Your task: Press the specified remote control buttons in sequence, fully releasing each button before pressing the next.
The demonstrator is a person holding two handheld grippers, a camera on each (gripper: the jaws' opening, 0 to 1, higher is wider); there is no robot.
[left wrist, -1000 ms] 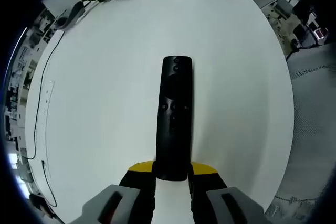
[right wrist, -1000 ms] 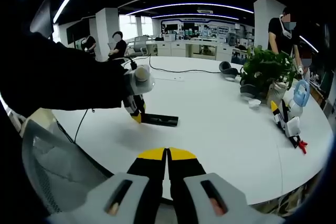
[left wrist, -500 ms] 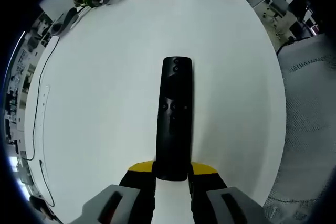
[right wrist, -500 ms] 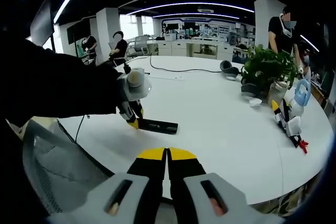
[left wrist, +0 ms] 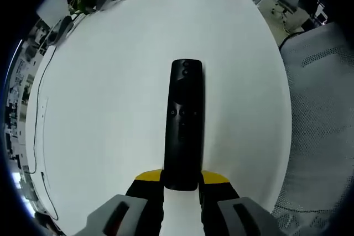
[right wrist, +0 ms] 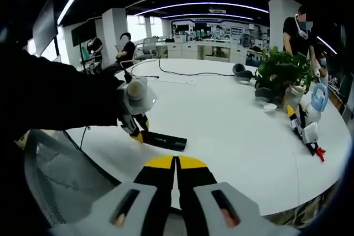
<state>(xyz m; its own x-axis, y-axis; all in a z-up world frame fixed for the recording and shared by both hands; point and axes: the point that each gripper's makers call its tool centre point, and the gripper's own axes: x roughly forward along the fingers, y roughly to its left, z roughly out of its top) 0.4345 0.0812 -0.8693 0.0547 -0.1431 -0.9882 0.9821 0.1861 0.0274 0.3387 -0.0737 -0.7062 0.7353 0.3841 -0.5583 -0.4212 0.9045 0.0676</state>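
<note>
Large white round desk [left wrist: 110,109], mesh chair [left wrist: 326,114] beside its near edge. On it, or just above it, near that edge: black remote control [left wrist: 183,122], long axis running straight away from the left gripper [left wrist: 181,183], near end clamped between the yellow-tipped jaws, buttons facing up. Right gripper [right wrist: 176,164] pressed together on nothing, well apart from the remote, pointing across the desk toward it. Nearer for pressing: probably the right one, coming from the side.
</note>
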